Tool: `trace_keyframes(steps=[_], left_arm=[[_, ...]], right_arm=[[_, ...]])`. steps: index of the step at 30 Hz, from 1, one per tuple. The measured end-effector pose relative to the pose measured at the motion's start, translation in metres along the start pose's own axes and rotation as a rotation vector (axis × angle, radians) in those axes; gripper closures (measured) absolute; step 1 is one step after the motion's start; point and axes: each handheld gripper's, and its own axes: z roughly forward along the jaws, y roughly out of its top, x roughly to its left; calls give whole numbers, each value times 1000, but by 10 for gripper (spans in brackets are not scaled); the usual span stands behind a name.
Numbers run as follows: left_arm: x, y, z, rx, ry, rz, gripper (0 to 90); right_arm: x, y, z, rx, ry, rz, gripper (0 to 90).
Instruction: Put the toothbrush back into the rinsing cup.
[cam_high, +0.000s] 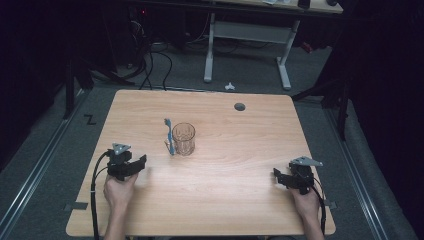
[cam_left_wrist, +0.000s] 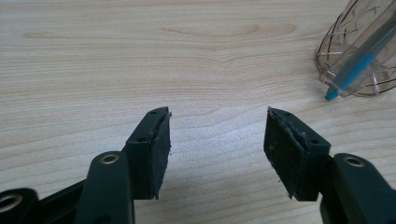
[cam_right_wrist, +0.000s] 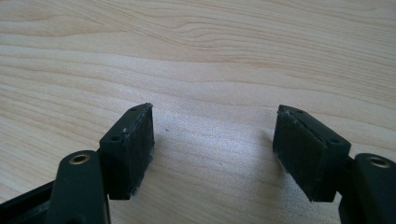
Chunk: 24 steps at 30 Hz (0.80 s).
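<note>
The glass (cam_high: 183, 138) stands near the middle of the table (cam_high: 240, 165), with a blue toothbrush (cam_high: 169, 136) leaning on its left side, handle end down and pointing toward the person. The left hand-held gripper (cam_high: 139, 161) is nearer; the glass sits ahead and to its right. Its jaws are apart with nothing between them. The right hand-held gripper (cam_high: 276, 176) rests far off, jaws apart too.

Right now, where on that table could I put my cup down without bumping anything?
The widest bare stretch lies right of the glass, running to the table's right edge, with the small grey hole at the back. The near middle, between the left gripper and right gripper, is free too. It is tight beside the toothbrush leaning on the glass.
</note>
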Motion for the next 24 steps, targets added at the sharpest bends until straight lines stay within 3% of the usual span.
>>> trace_keyframes(steps=[7, 24], left_arm=[[-1, -1, 6, 15, 8, 1, 408], [-5, -3, 18, 22, 74, 22, 400]], right_arm=[[0, 0, 0, 0, 0, 0, 296], [0, 0, 0, 0, 0, 0, 296]])
